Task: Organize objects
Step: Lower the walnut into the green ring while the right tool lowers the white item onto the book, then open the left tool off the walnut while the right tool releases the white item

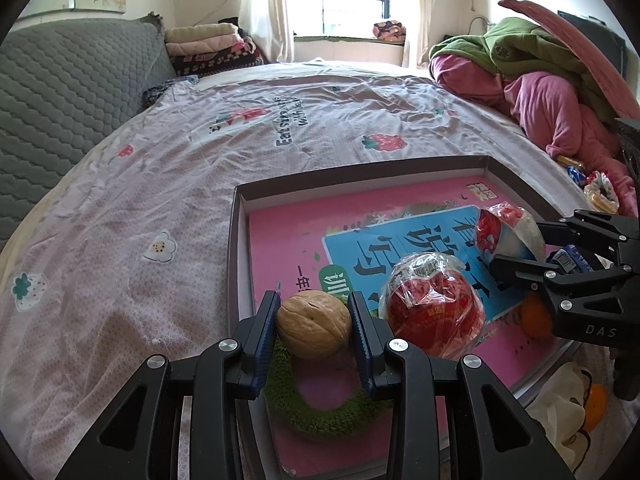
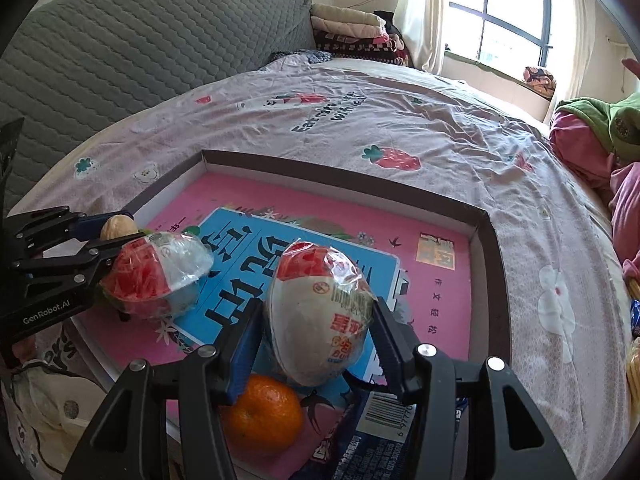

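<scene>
A shallow dark-rimmed tray (image 1: 360,174) (image 2: 344,178) lined with a pink and blue book lies on the bed. My left gripper (image 1: 314,318) is shut on a tan walnut (image 1: 314,324) (image 2: 116,227) over the tray's near left part, above a green fuzzy ring (image 1: 316,412). My right gripper (image 2: 316,320) (image 1: 516,248) is shut on a white and red wrapped egg (image 2: 320,312) (image 1: 506,228) held upright over the tray. A second wrapped egg (image 1: 434,310) (image 2: 160,276) lies on the book. An orange mandarin (image 2: 266,416) and a blue snack packet (image 2: 372,432) lie below the right gripper.
The tray rests on a pink strawberry-print bedsheet (image 1: 180,200). A grey quilted headboard (image 1: 64,92) stands at the left. Pink and green bedding (image 1: 540,80) is piled at the right, with wrapped snacks (image 1: 592,188) beside it. Folded blankets (image 1: 208,46) lie by the window.
</scene>
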`<state>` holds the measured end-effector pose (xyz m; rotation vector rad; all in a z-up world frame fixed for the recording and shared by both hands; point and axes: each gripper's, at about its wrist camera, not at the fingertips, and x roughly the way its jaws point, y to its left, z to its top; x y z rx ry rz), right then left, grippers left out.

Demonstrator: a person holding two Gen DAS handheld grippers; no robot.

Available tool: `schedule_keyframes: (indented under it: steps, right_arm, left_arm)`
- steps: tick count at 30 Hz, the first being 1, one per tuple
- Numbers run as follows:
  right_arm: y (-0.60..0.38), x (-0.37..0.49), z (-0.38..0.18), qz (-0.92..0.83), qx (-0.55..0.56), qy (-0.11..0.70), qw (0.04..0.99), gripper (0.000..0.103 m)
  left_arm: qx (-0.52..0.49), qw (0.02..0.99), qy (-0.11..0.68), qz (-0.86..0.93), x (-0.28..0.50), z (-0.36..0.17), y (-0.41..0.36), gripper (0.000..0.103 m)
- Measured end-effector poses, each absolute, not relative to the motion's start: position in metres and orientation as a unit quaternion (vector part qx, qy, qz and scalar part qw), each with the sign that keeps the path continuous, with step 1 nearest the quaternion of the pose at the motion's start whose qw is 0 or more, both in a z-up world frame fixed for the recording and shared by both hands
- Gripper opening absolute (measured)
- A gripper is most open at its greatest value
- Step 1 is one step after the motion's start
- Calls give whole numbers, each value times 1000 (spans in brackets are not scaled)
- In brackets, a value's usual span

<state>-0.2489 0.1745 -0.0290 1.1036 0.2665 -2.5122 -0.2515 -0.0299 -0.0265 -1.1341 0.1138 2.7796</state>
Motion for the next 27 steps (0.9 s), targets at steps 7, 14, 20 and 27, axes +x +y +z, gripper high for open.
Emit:
schedule_keyframes:
  steps: [7,14,20,27]
  right_arm:
    - [174,-249,-29,-894,396,97,185,54]
    - [175,-246,-22,-899,387,100,179,59]
    - [175,-243,-16,-901,380,99,184,59]
    - [174,-239,-11,-903,375,98,187,59]
  left_arm:
    - [-379,69,35,922,-251,-28,-29,35]
    - [-381,67,31,922,-251,-28,-30,35]
    - [-381,69,23,922,-252,-26,-32,44]
    - [-376,65,23,924,-251,-23,-33,44]
